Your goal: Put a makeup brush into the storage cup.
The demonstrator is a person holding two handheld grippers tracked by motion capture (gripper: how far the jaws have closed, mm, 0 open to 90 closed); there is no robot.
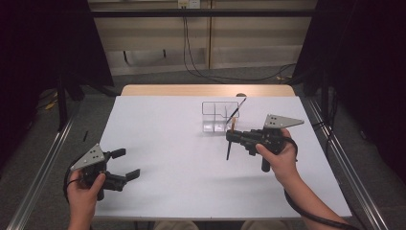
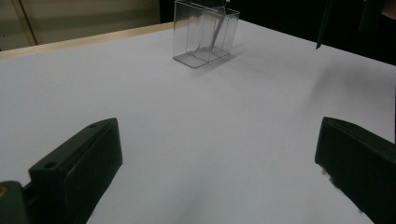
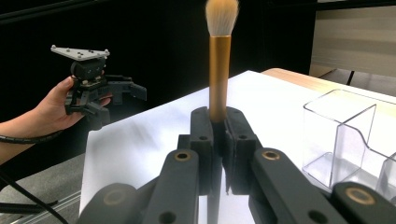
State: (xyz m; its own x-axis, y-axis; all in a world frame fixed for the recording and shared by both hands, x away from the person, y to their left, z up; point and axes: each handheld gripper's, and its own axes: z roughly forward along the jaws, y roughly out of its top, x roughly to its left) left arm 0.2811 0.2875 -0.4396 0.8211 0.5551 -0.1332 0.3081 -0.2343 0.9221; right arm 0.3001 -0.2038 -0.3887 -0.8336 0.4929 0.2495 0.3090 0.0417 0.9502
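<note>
Setting: white-topped table (image 1: 167, 158) with a wooden far edge, flanked by dark curtains; cables trail down the pale wall behind.

Right gripper (image 1: 231, 137): held in the person's right hand (image 1: 280, 158) over the right half of the table, jaws pressed together on a makeup brush (image 1: 230, 143), just in front of the organiser.

Brush, from above: a thin dark stick crossing the jaw tips, its handle running down toward the table; the head is too small to make out.

Brush, from the right gripper view: the gold ferrule (image 3: 218, 79) stands upright out of the clamped black jaws, topped by a pale, soft tuft of bristles.

Organiser: a clear, compartmented plastic box (image 1: 219, 116) near the table's far edge, with a second dark, slim brush (image 1: 235, 111) leaning out of it; its walls show close at the right in the right gripper view (image 3: 338, 140).

Left gripper (image 1: 125, 164): held in the left hand (image 1: 84, 196) near the front left corner, jaws spread wide, nothing between them.

Left gripper view: both black jaws stand far apart over bare white tabletop, the organiser (image 2: 203, 35) well beyond them.
</note>
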